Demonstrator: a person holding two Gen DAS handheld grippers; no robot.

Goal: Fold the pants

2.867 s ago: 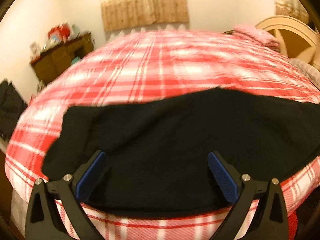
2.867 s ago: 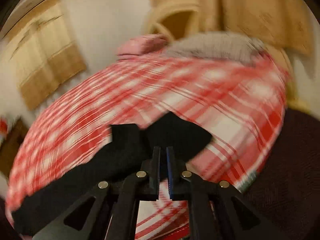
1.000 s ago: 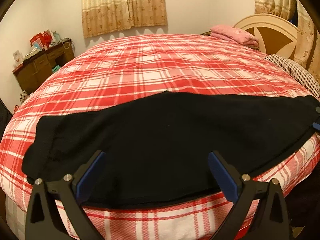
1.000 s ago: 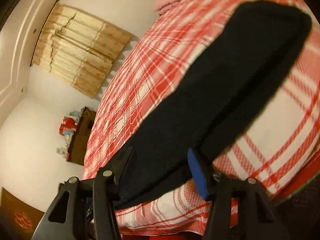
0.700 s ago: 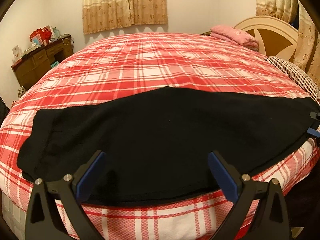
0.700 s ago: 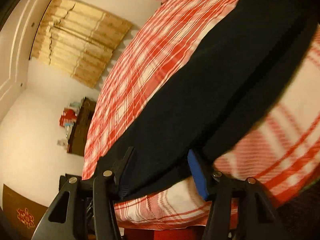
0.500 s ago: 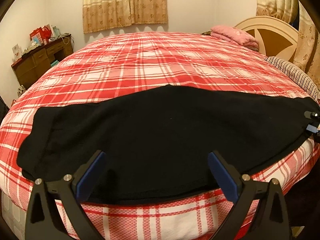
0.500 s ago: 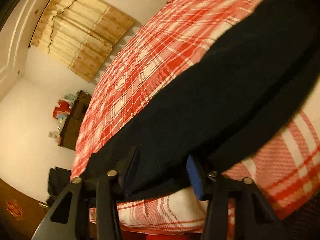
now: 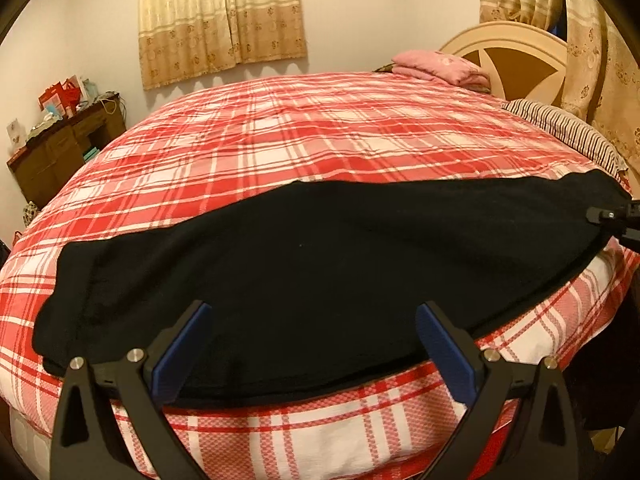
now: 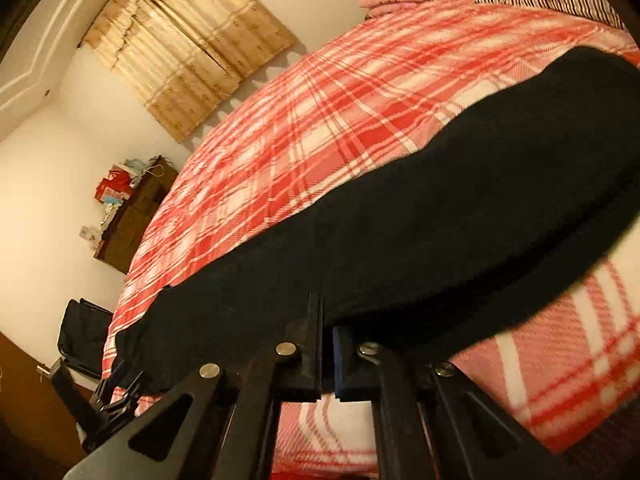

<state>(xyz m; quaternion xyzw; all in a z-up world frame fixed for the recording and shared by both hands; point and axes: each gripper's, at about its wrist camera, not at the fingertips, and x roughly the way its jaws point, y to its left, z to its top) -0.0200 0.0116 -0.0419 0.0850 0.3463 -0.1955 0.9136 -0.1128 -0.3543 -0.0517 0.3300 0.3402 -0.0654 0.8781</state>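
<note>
One pair of black pants lies flat along near edge of plaid bed. Two grippers: left gripper fingers spread over near hem; right gripper fingers just closed, pinching pants' edge.

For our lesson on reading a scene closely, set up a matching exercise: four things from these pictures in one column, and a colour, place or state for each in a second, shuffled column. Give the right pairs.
Things
1. pants
2. left gripper
3. right gripper
4. pink bedding

Descriptions
A. folded at the head of the bed
B. jaws wide open
C. black, spread along the bed's near edge
D. jaws closed on dark cloth

Pairs: 1-C, 2-B, 3-D, 4-A
</note>
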